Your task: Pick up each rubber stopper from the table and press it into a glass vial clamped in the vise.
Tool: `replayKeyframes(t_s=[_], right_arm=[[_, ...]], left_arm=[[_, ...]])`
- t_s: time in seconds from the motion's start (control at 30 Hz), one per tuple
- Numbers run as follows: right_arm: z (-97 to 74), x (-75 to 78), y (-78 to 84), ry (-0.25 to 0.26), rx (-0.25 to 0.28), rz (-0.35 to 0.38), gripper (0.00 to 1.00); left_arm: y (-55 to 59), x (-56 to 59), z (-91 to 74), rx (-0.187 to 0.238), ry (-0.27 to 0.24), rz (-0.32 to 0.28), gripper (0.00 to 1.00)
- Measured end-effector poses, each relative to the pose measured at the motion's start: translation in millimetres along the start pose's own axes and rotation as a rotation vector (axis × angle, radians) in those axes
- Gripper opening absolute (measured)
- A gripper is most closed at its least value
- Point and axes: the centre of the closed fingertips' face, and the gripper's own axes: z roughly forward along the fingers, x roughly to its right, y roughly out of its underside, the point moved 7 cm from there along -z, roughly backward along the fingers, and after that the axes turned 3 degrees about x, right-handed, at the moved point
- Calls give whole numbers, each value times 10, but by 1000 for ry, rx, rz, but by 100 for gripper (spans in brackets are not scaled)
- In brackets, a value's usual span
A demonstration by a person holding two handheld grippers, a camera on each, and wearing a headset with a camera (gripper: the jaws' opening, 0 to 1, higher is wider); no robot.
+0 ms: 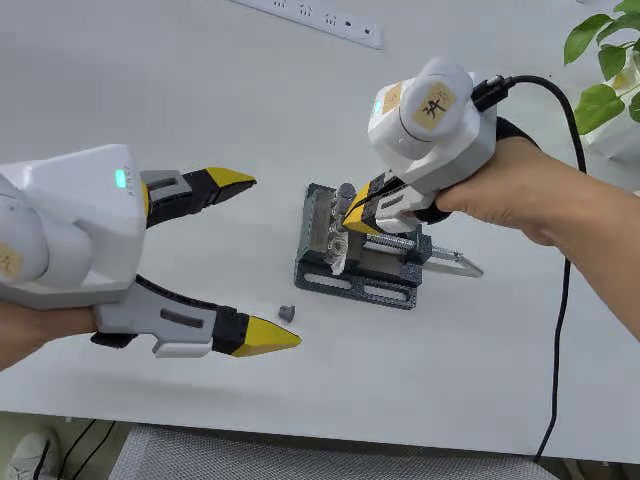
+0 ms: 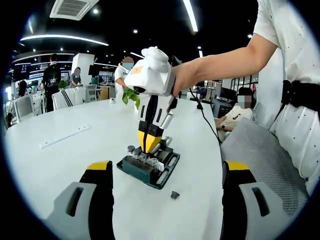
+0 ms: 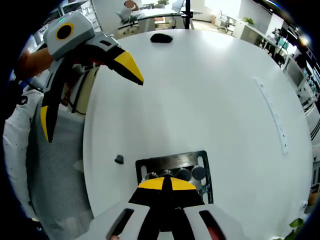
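A small grey rubber stopper (image 1: 286, 312) (image 2: 174, 194) (image 3: 119, 159) lies loose on the white table, just left of the dark vise (image 1: 345, 283) (image 2: 162, 177) (image 3: 150, 162). The vise clamps a row of glass vials (image 1: 338, 240) (image 2: 141, 156); some carry dark stoppers (image 3: 192, 172). My right gripper (image 1: 352, 222) (image 2: 149, 144) (image 3: 165, 184) points down onto the vials with its yellow tips shut together; what they press on is hidden. My left gripper (image 1: 255, 260) (image 2: 167, 167) (image 3: 90, 100) stands wide open left of the vise, its lower jaw close to the loose stopper.
A white power strip (image 1: 310, 15) (image 2: 65, 136) (image 3: 272, 112) lies at the table's far edge. A green plant (image 1: 600, 60) stands at the back right. A black cable (image 1: 568, 270) trails from the right gripper. Beyond the table stand chairs and people (image 2: 52, 75).
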Motion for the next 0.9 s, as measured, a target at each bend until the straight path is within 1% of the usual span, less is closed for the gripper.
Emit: replayKeyframes(t_s=[0.17, 0.3, 0.5, 0.67, 0.9], right_arm=[[1, 0, -6, 6, -18, -28, 0], [7, -3, -13, 2, -32, -34, 0], [-3, 1, -10, -5, -29, -9, 0], [1, -5, -15, -3, -32, -8, 0], [5, -12, -30, 2, -50, -18, 0]], left_arm=[[2, -5, 7, 5, 0, -3, 90], [-6, -8, 17, 11, 1, -4, 90], [-15, -19, 20, 17, -1, -5, 89], [-17, -26, 18, 19, -3, -5, 89], [-22, -42, 21, 24, -5, -7, 89]])
